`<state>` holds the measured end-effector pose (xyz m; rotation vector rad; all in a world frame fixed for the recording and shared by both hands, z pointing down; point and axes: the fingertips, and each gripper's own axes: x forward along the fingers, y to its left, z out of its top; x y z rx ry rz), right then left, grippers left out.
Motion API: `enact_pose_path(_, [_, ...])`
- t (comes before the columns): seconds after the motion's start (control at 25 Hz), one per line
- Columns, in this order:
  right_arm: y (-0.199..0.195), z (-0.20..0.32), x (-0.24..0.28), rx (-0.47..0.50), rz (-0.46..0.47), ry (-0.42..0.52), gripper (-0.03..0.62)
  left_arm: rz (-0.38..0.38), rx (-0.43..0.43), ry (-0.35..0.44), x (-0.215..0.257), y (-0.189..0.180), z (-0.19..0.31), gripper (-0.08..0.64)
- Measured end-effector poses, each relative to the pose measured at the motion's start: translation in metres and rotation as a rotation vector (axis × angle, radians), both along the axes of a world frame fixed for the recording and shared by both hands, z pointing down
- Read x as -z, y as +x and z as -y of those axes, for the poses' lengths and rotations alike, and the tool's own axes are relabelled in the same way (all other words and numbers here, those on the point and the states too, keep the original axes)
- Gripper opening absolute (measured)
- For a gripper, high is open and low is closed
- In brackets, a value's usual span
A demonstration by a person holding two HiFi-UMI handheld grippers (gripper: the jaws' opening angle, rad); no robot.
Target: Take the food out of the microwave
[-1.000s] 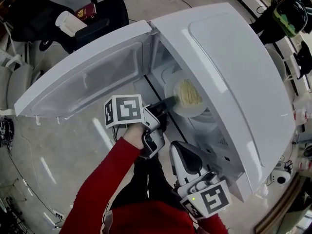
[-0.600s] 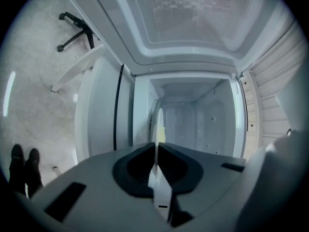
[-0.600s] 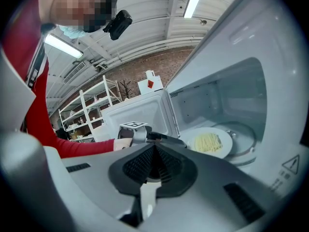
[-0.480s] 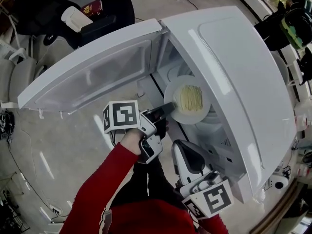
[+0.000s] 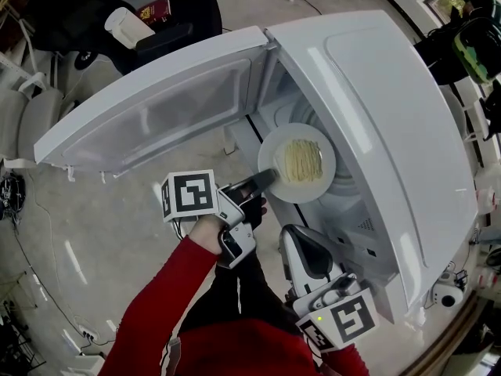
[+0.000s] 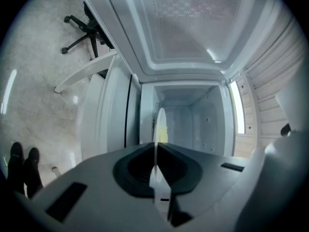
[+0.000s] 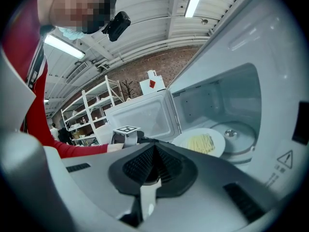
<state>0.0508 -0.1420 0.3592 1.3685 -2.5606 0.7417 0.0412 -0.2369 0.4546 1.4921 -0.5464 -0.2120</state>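
Observation:
A white plate (image 5: 313,186) of pale noodles (image 5: 301,160) hangs at the mouth of the open white microwave (image 5: 383,108), half out past its front edge. My left gripper (image 5: 270,178) is shut on the plate's near rim. In the left gripper view the plate (image 6: 160,125) shows edge-on between the shut jaws, with the microwave's cavity behind it. My right gripper (image 5: 296,240) is shut and holds nothing, low by the microwave's front. In the right gripper view the plate (image 7: 189,141) floats in front of the glass turntable (image 7: 236,135).
The microwave door (image 5: 156,116) stands swung wide to the left. A black office chair (image 5: 176,14) with a white cup (image 5: 125,28) is on the floor behind it. White shelving (image 7: 91,112) stands in the distance. Two black shoes (image 6: 21,163) are on the pale floor.
My left gripper has drawn the plate of noodles outward from the microwave's cavity, so more of the plate shows clear of the housing. The right gripper has hardly moved.

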Motion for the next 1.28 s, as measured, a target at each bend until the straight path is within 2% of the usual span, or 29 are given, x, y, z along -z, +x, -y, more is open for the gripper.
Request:
enact_pose_path(0.12, [-0.003, 0.002, 0.007, 0.014, 0.010, 0.057, 0.009, -0.016, 0.028, 0.016, 0.004, -0.010, -0.002, 0.017])
enact_pose_path(0.2, [-0.006, 0.000, 0.006, 0.032, 0.004, 0.055, 0.009, -0.030, 0.049, 0.034, 0.009, -0.018, -0.004, 0.017])
enact_pose_path(0.36, [-0.015, -0.004, 0.005, 0.076, 0.002, 0.051, 0.009, 0.002, 0.099, 0.032, 0.012, -0.045, -0.015, 0.017])
enact_pose_path(0.52, [-0.029, -0.009, 0.007, 0.127, 0.005, 0.058, 0.009, -0.066, 0.172, 0.058, 0.028, -0.071, -0.027, 0.017])
enact_pose_path(0.64, [-0.040, -0.014, 0.009, 0.171, 0.008, 0.060, 0.009, -0.030, 0.227, 0.034, 0.027, -0.099, -0.044, 0.017])
enact_pose_path(0.76, [-0.053, -0.018, 0.008, 0.218, 0.010, 0.064, 0.009, -0.073, 0.296, 0.040, 0.034, -0.119, -0.058, 0.017])
enact_pose_path(1.28, [-0.108, -0.053, 0.011, 0.400, -0.007, 0.091, 0.009, -0.076, 0.485, -0.010, 0.041, -0.187, -0.144, 0.017])
